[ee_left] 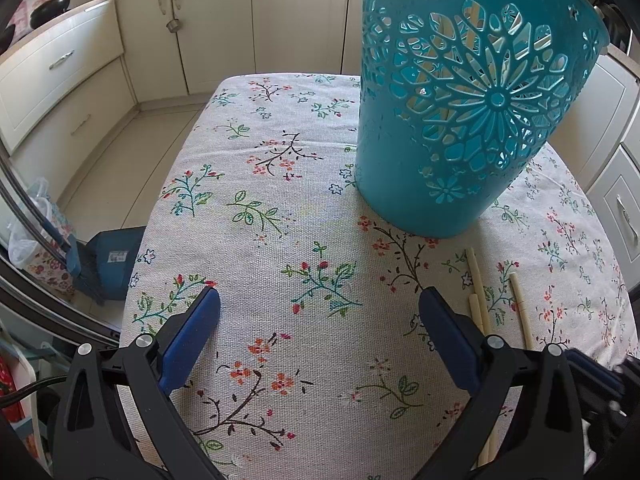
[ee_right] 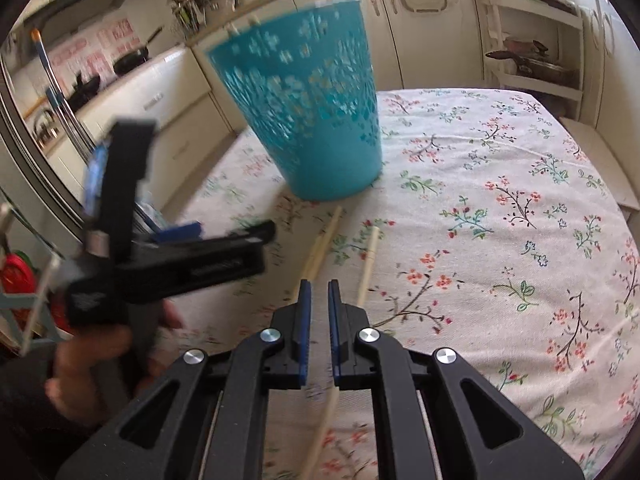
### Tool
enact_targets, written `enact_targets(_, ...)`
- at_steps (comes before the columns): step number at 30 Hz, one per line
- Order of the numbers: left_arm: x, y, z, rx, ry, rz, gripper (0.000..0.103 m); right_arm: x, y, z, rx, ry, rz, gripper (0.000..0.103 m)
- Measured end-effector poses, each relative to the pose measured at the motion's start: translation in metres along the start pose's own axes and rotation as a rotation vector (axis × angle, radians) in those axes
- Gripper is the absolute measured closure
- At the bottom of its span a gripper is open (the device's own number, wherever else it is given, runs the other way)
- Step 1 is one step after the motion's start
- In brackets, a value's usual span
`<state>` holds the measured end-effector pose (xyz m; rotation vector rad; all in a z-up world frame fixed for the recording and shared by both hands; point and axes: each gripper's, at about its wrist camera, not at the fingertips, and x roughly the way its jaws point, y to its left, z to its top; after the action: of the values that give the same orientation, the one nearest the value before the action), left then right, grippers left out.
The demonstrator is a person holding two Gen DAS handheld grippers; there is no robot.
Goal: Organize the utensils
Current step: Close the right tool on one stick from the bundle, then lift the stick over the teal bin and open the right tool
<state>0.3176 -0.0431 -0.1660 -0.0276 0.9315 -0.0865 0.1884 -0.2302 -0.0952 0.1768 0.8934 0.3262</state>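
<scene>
no legible text, labels, brands or numbers anywhere

Cream kitchen cabinets [ee_left: 224, 28] — pale tiled floor [ee_left: 132, 152], daylit.

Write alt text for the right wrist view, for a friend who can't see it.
A teal perforated plastic basket stands on a floral tablecloth, with pale wooden chopsticks lying in front of it. The right hand-held gripper hangs low over them, jaws nearly closed with a narrow gap. The left hand-held gripper appears blurred at left.
</scene>
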Motion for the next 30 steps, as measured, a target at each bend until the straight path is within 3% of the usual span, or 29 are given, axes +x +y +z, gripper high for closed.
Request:
enact_targets(8,0.001,0.000,0.000,0.003,0.001,0.002,0.008,-0.041,0.010,0.015,0.045,-0.092,0.128,0.094)
enact_targets(15,0.001,0.000,0.000,0.004,0.002,0.003,0.008,-0.079,0.019,0.056,0.064,-0.223,0.251,0.094)
enact_targets(23,0.001,0.001,0.000,-0.002,-0.001,-0.005,0.008,-0.095,0.030,0.095,0.026,-0.308,0.271,0.094)
enact_targets(27,0.001,0.001,0.000,-0.006,-0.003,-0.010,0.008,-0.083,0.031,0.085,-0.014,-0.251,0.161,0.092)
enact_targets(28,0.001,0.001,0.000,-0.007,-0.003,-0.010,0.008,-0.072,0.031,0.078,-0.041,-0.200,0.089,0.086)
enact_targets(29,0.001,0.001,0.000,-0.006,-0.003,-0.010,0.008,-0.059,0.029,0.069,-0.057,-0.152,0.027,0.063)
enact_targets(30,0.001,0.001,0.000,-0.006,-0.003,-0.010,0.008,-0.048,0.027,0.059,-0.069,-0.120,-0.022,0.057)
